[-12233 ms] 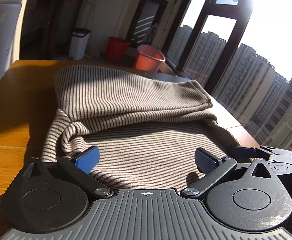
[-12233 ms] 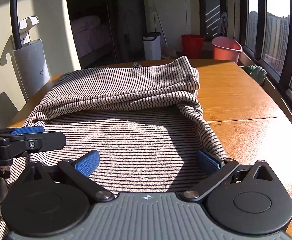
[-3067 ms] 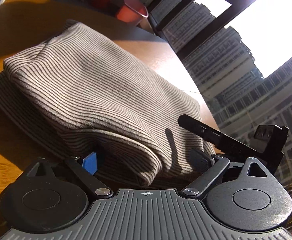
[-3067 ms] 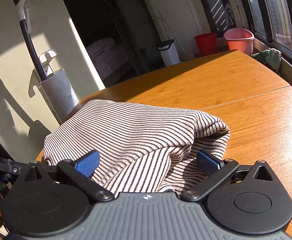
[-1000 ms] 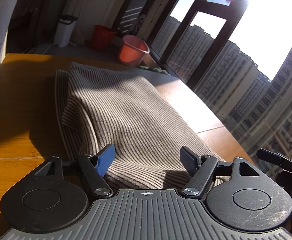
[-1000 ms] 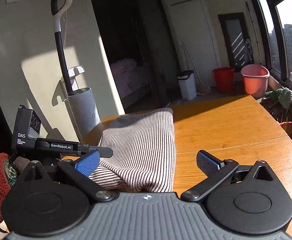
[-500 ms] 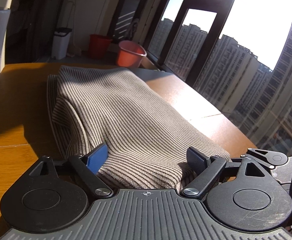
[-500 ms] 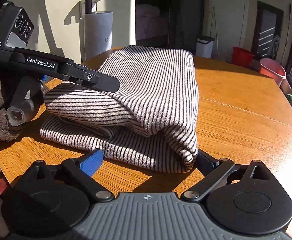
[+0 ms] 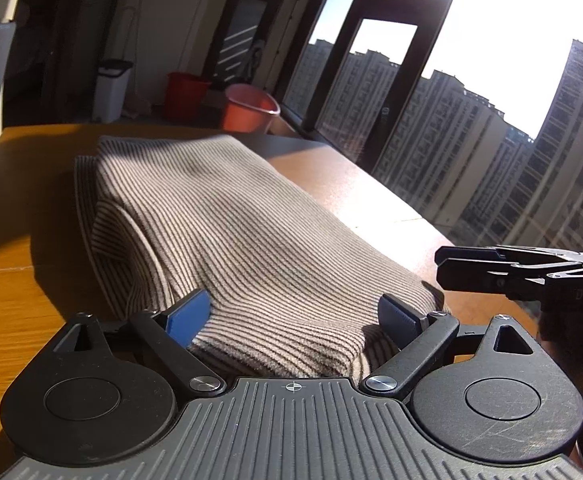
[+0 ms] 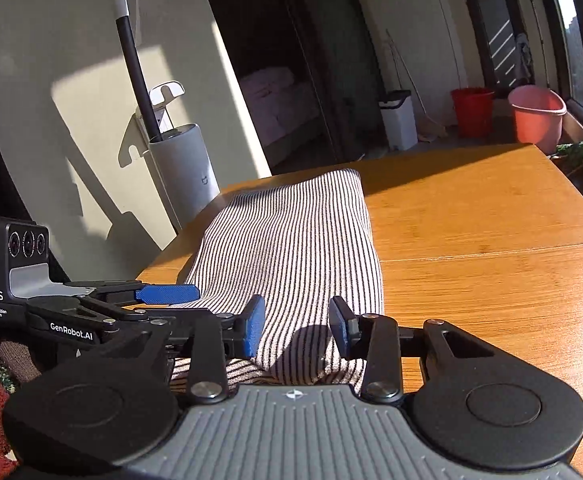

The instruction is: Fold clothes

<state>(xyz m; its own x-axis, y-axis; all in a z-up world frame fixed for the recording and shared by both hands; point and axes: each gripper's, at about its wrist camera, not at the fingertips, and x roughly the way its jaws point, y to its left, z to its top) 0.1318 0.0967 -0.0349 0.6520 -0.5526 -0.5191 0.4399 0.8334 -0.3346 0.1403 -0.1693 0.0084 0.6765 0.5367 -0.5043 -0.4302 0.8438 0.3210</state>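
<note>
Sunlight falls across a wooden table beside tall windows, and big buildings show outside. On the table lies a striped sweater, folded into a long bundle that runs away from both grippers.

From the left wrist view, the left gripper sits at the near end of the striped sweater. Its jaws stand wide and have just been opening. The near end of the bundle lies between them. The blue pad on one side is right beside the cloth and the dark pad on the other side is at its edge, but the pads do not squeeze it. Off to the right of this gripper, the right gripper pokes in from the side with its two fingers drawn near each other.

From the right wrist view, the right gripper also sits at the near end of the bundle. Its jaws have just been closing and now stand fairly narrow. A bump of striped cloth lies between the two blue pads. I cannot tell if the pads press on it yet. Just to the left of this gripper is the left gripper, with the words DAS and GenRobot.AI on it.

Far ahead of the grippers, past the table, stand a red bucket, a pink tub and a white bin. A tall white vacuum stand is by the wall to the left.
</note>
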